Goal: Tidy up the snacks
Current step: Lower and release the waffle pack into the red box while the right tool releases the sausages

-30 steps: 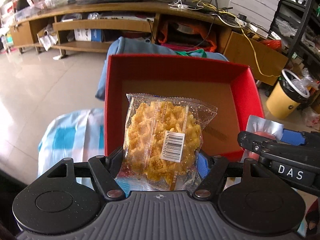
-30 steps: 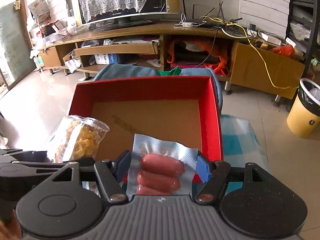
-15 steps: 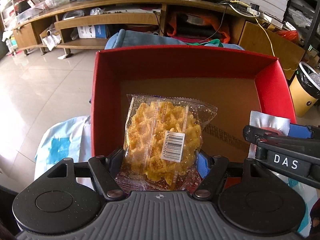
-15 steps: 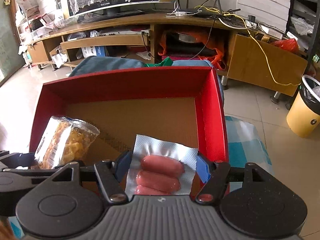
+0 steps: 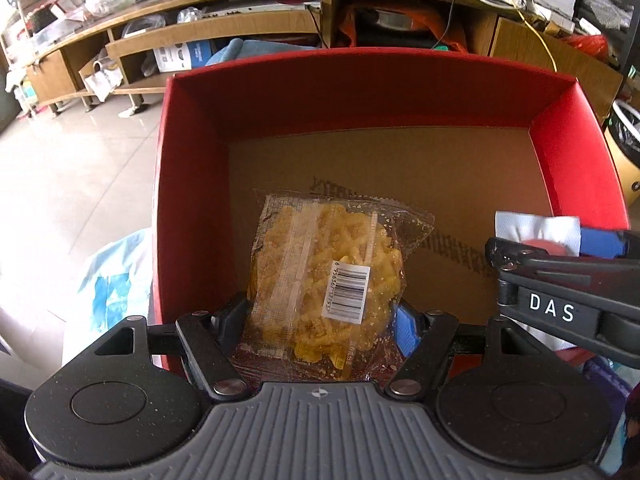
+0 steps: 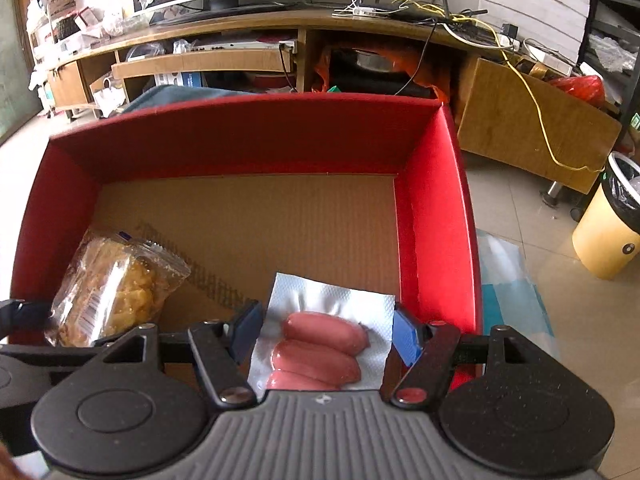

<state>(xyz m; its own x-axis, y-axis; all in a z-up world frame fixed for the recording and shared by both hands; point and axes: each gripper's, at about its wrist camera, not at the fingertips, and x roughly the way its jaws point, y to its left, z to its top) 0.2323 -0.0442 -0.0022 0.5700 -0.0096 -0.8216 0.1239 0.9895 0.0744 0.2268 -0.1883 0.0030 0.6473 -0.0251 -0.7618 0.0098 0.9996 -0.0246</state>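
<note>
My left gripper [image 5: 320, 316] is shut on a clear packet of yellow crispy snack [image 5: 320, 276] with a barcode label, held inside the red box [image 5: 192, 152] over its cardboard floor near the front left. My right gripper [image 6: 324, 332] is shut on a sealed pack of pink sausages [image 6: 320, 344], held inside the same red box [image 6: 436, 216] near its right wall. The snack packet also shows in the right wrist view [image 6: 108, 292], and the right gripper with the sausage pack also shows in the left wrist view [image 5: 536, 232].
The box stands on a blue and white cloth [image 5: 116, 276]. Behind it are a blue cushion [image 5: 236, 50] and a long wooden TV cabinet [image 6: 280, 40] with cables. A yellow waste bin [image 6: 608, 224] stands on the tiled floor at right.
Both grippers have moved forward and down into the red box with their packets. The box now fills more of both views.
</note>
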